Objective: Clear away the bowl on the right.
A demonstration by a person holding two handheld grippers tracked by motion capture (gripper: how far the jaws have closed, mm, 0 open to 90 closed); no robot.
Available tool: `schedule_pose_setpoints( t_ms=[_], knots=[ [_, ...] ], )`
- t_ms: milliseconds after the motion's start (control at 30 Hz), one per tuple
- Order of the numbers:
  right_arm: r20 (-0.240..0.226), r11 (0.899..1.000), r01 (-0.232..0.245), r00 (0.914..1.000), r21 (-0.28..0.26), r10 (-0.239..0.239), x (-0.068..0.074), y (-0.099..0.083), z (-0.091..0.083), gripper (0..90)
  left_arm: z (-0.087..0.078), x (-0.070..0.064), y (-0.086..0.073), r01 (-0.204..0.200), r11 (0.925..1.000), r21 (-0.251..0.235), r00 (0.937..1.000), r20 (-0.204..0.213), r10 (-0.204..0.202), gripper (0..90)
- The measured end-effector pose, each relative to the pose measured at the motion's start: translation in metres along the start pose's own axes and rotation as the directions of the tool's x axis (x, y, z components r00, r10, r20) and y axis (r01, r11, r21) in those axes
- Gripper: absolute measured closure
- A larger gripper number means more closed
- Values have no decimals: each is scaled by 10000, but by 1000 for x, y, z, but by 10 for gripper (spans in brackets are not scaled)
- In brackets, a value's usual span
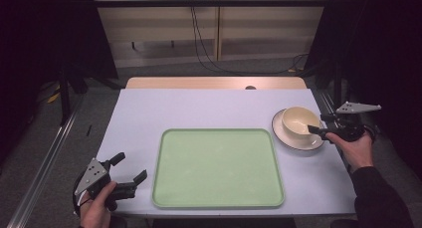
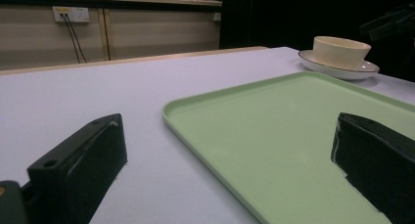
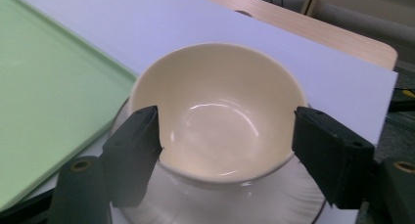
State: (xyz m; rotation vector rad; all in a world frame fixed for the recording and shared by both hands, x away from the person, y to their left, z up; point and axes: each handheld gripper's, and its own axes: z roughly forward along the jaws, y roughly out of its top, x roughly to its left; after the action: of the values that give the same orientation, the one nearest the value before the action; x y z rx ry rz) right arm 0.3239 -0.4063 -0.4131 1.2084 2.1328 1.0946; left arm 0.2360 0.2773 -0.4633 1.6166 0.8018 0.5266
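dim room, black surrounds, table evenly lit from above, soft faint shadows, small glare inside bowl, near jaws blurred, mild overall softness

Left gripper: black body, two flat black jaws with round screw holes, and a grey three-cornered plate dotted with small holes on top. Right gripper: same black build, same grey plate, with a black cable trailing. The right forearm wears a dark sleeve.
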Motion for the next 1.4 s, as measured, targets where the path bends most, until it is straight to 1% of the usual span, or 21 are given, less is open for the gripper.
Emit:
schedule_pose_setpoints(
  t_ms=[100,200,233,333,367,467,533,567,667,700,733,800,833,867,933,1033,1067,1133,1167,1267,1400],
  knots=[
    [-1,9996,-253,9997,87,253,-5,1,3,259,0,0,0,-6,10000,-4,10000,2,6,0],
    [-21,9975,-385,9992,592,387,-12,6,10,259,0,0,0,-1,10000,-12,9999,101,1,0],
    [-21,9975,-385,9992,592,387,-12,6,10,259,0,1,0,-44,10000,5,10000,75,44,0],
    [-139,9918,-614,9979,1117,633,-14,12,17,273,0,0,0,1,10000,-9,10000,-58,-1,1],
    [-139,9918,-614,9979,1117,633,-14,12,17,273,0,0,0,-42,10000,16,10000,29,42,1],
    [83,9881,-653,9979,1392,648,-18,15,24,273,0,0,0,7,10000,-2,10000,6,-7,0],
    [273,9821,-825,9965,1691,790,-20,15,28,284,0,0,0,36,10000,-4,10000,46,-36,1],
    [389,9800,-854,9961,1800,797,-21,15,31,332,0,0,0,24,10000,-9,10000,7,-24,0],
    [399,9735,-923,9955,2094,858,-24,14,40,337,0,1,0,7,10000,-1,10000,92,-7,0],
    [582,9700,-993,9944,2220,885,-23,14,42,337,0,0,0,10,10000,-11,10000,74,-10,0],
    [339,9701,-1083,9941,2171,1033,-25,14,45,340,0,0,0,32,10000,-15,10000,82,-32,0],
    [489,9659,-1225,9922,2282,1143,-26,14,48,330,0,0,0,25,10000,5,10000,37,-25,0],
    [402,9621,-1309,9914,2391,1249,-27,14,50,329,0,0,0,21,10000,10,10000,57,-21,0],
    [367,9572,-1349,9909,2562,1298,-26,14,53,362,0,1,0,26,10000,3,10000,94,-26,0],
    [580,9550,-1364,9904,2633,1255,-25,14,54,435,1,1,-1,31,10000,13,10000,91,-31,0],
    [481,9507,-1483,9889,2724,1404,-26,14,55,453,1,1,0,15,10000,21,9999,111,-15,0],
    [597,9430,-1497,9886,2971,1382,-27,13,58,479,1,1,0,13,10000,21,9999,103,-13,0],
    [637,9414,-1516,9883,3012,1387,-27,12,59,494,1,0,-1,81,10000,-13,9999,94,-81,1],
    [516,9366,-1678,9858,3076,1597,-27,11,60,521,1,0,-1,113,9999,-40,9999,100,-113,0],
    [532,9357,-1567,9876,3160,1474,-30,8,61,562,1,0,-1,99,9999,-22,9999,67,-99,0],
    [585,9291,-1774,9841,3246,1674,-31,6,63,597,1,1,0,24,10000,18,10000,89,-24,0]
  ],
)
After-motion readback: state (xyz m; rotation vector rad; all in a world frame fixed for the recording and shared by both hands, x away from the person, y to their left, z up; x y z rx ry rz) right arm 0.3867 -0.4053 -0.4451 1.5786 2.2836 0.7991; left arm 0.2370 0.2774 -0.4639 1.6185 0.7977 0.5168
